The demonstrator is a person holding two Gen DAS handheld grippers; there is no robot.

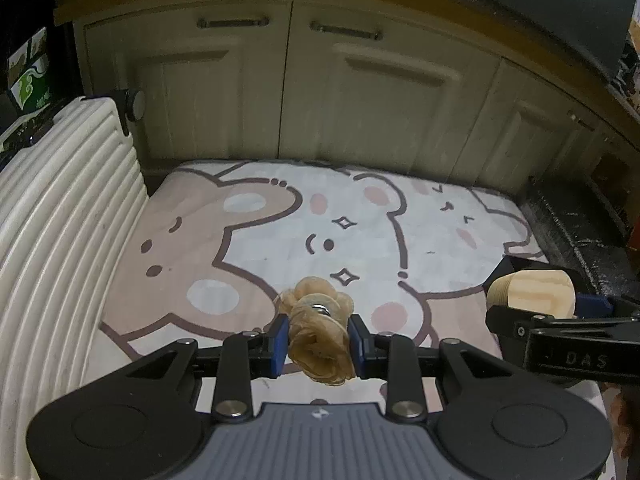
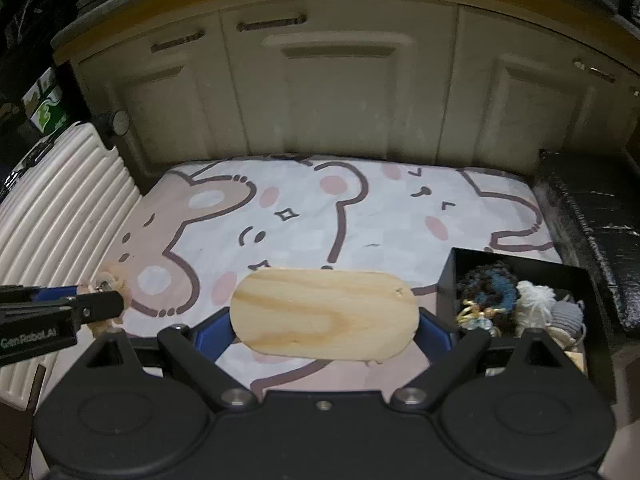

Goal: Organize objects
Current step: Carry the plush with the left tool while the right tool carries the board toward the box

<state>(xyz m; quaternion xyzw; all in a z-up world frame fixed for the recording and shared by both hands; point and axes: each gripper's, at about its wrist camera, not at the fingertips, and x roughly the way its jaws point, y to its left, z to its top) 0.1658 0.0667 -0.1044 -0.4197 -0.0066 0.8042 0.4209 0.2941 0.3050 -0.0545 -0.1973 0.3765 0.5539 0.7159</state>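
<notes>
Cream cabinet doors (image 1: 360,92) with bar handles close off the back of the scene, under a dark worktop edged in wood. In front of them lies a mat printed with cartoon bears (image 1: 320,224) in pink, white and tan. A white ribbed panel (image 1: 60,216) stands along its left side and a black textured block (image 2: 592,224) along its right.

The left gripper (image 1: 318,340) hangs above the near part of the mat, its blue-padded jaws pinching a beige gauzy scrunchie (image 1: 316,336) from both sides; a small metal ring shows on top of the fabric. The scrunchie is clear of the mat, carried only by the pads.

The right gripper (image 2: 324,328) hangs to the right of it, jaws spread wide yet clamped on the two rounded ends of a pale wooden lid (image 2: 324,312), an oblong piece of pine held nearly flat above the mat. From the left wrist view the same lid appears edge-on at the right.

Just right of the lid, at the mat's near right corner, sits an open black box (image 2: 448,280). Inside it lie several hair ties (image 2: 520,304): a dark blue one, a white one, a grey one and some gold-toned pieces.
</notes>
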